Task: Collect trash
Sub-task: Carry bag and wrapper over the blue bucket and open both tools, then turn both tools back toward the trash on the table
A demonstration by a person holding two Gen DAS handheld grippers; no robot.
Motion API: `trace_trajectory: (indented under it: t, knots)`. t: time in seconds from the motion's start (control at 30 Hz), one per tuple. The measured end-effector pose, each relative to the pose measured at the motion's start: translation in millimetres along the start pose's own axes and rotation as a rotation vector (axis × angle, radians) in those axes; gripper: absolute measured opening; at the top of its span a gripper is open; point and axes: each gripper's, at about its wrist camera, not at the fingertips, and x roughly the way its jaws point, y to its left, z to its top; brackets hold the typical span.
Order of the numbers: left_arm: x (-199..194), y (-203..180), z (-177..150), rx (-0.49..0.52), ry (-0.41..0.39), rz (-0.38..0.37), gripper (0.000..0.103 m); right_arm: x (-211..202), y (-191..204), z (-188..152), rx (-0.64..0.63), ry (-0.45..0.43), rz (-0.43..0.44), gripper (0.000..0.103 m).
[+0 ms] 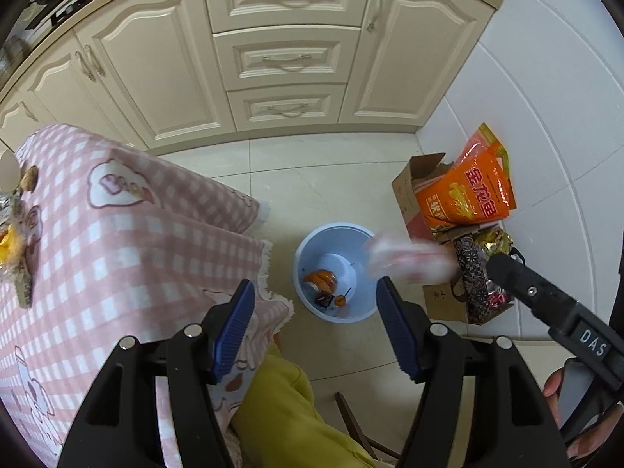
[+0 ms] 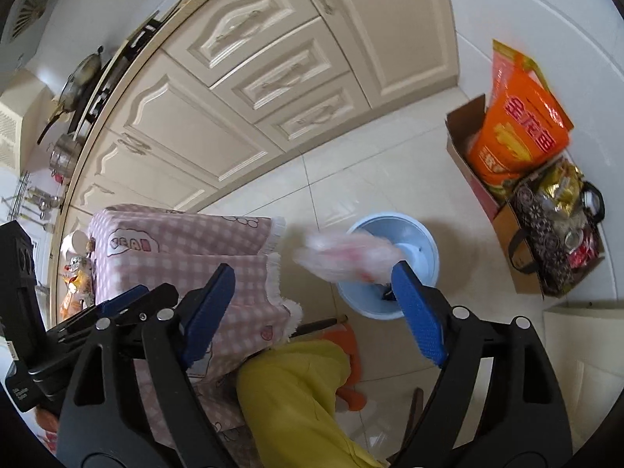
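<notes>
The orange bag (image 1: 470,191) standing in the cardboard box (image 1: 407,191) by the wall carries large red Chinese characters, 金龙鱼, across its front; the smaller print below them is too small to read. The right tool's black body, seen at the edge of the left view, bears a label reading "DAS". The pink checked cloth (image 1: 128,241) over the worktop has a cartoon cloud with lettering that I cannot make out for sure.

The trash itself is a crumpled, thin plastic wrapper (image 2: 345,253), whitish with pink-red patches, badly motion-blurred in both views. It sits in the air above the near rim of the pale blue bin (image 1: 308,241) on the floor, with neither tool touching it. Inside the bin lie an orange wrapper (image 1: 321,279), a small round orange piece and something dark.

The left tool (image 1: 314,327) is spread wide with nothing between its blue pads (image 1: 234,331). The right tool (image 2: 316,316) is likewise spread wide and holds nothing, its right pad (image 2: 419,312) overlapping the bin in the picture.

A second box (image 1: 444,300) beside the first holds a patterned black bag (image 1: 470,273) with gold foil packets.
</notes>
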Motion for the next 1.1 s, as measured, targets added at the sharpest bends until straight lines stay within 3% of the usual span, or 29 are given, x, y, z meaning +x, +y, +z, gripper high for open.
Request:
trace_trajectory:
  t: [0.27,0.57,1.1]
  knots:
    - [0,3,-11,0.011,0.014,0.004,0.064,9,-6,-15,0.017,0.055,-0.031,0.082]
    - [-10,4,-26,0.010,0.003,-0.004,0.064,-7,-4,-28,0.003,0.041,-0.050,0.082]
    - [-55,26,-50,-0.020,-0.064,-0.008,0.064,-33,48,-51,-0.135,0.001,-0.036,0.082]
